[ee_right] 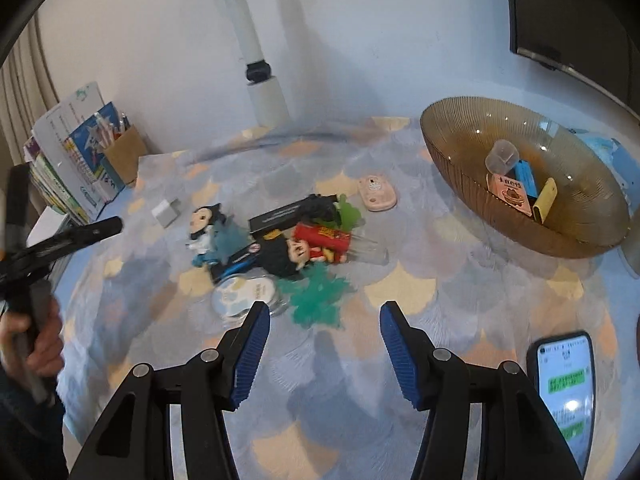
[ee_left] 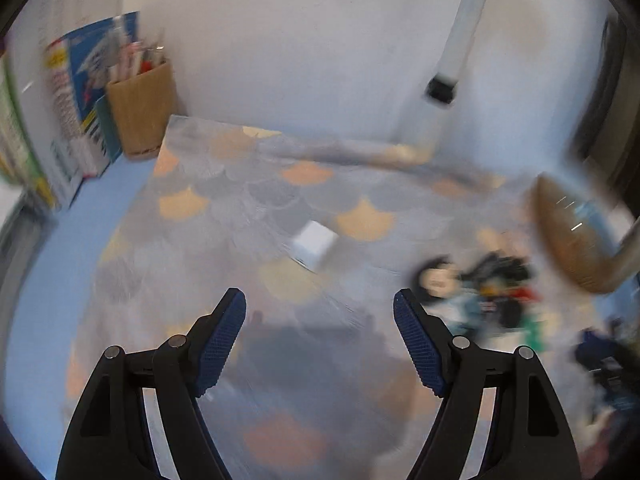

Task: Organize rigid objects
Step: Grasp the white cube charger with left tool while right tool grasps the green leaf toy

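Observation:
My left gripper (ee_left: 320, 300) is open and empty above the patterned mat; its view is blurred. A small white cube (ee_left: 314, 245) lies just ahead of it, also in the right wrist view (ee_right: 166, 211). My right gripper (ee_right: 324, 312) is open and empty, short of a pile of small things: a mouse figure (ee_right: 204, 228), a black box (ee_right: 280, 214), a red tube (ee_right: 322, 240), a green splat toy (ee_right: 318, 296), a round tin (ee_right: 244, 294) and a pink case (ee_right: 377, 194). A brown glass bowl (ee_right: 460, 168) at right holds several items.
A cardboard pen holder (ee_right: 126, 154) and books (ee_right: 68, 160) stand at back left. A white lamp post (ee_right: 264, 92) rises at the back. A lit phone (ee_right: 566, 384) lies at front right. The left gripper (ee_right: 72, 240) and a hand (ee_right: 40, 340) show at left.

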